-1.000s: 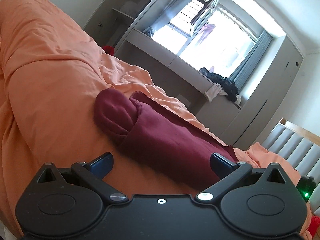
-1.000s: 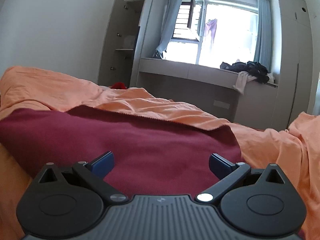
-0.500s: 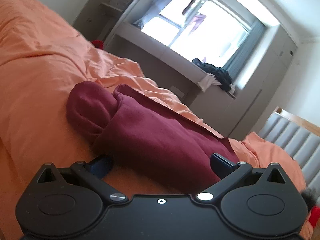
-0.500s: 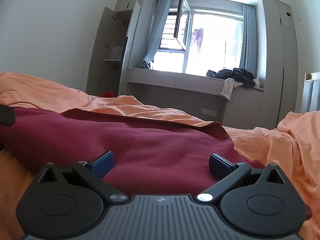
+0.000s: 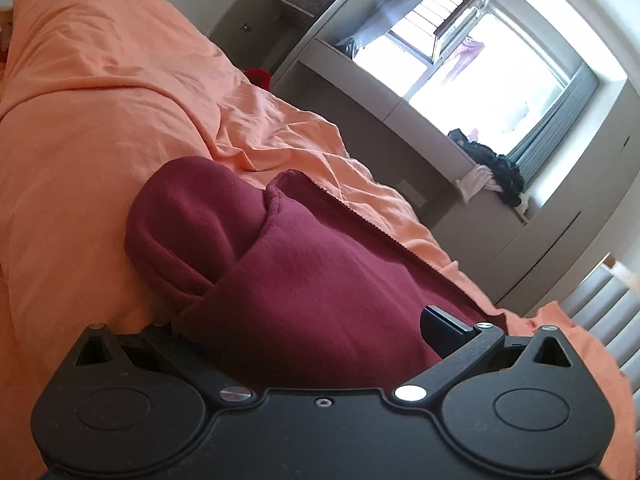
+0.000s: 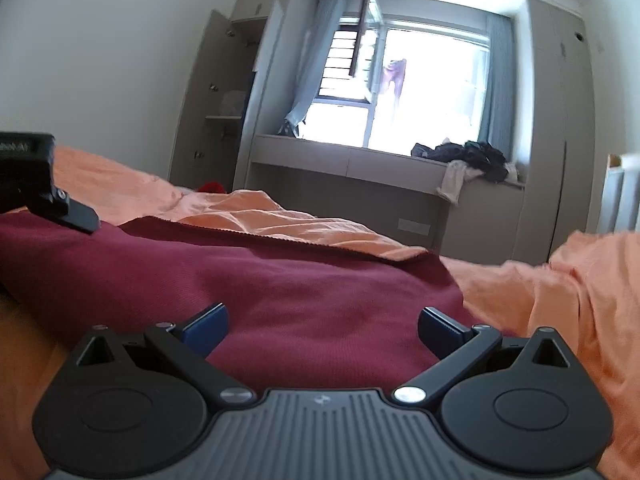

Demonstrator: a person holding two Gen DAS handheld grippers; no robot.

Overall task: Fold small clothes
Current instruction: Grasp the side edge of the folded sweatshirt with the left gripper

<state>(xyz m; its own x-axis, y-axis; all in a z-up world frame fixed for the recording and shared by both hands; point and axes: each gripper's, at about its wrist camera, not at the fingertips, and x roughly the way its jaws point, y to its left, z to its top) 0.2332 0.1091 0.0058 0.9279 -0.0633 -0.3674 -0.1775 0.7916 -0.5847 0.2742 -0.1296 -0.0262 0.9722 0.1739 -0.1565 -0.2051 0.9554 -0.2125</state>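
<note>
A dark red garment (image 5: 320,280) lies on the orange bedspread (image 5: 80,128), with a rounded hood or sleeve part (image 5: 192,220) at its left end. My left gripper (image 5: 316,332) is open at the garment's near edge; the cloth sits between the fingers and hides the left fingertip. In the right wrist view the same garment (image 6: 280,280) spreads ahead. My right gripper (image 6: 320,328) is open with the near edge of the cloth between its fingers. The left gripper (image 6: 44,196) shows at the far left over the garment.
The orange bedspread (image 6: 560,288) is rumpled around the garment. Beyond the bed are a grey window bench (image 6: 348,168) with a pile of dark clothes (image 6: 472,156), an open wardrobe (image 6: 224,100), and a slatted headboard (image 5: 600,312) at right.
Both grippers have moved forward onto the garment's near edge. The left gripper's left fingertip has slipped under the cloth, and the left gripper now shows in the right wrist view.
</note>
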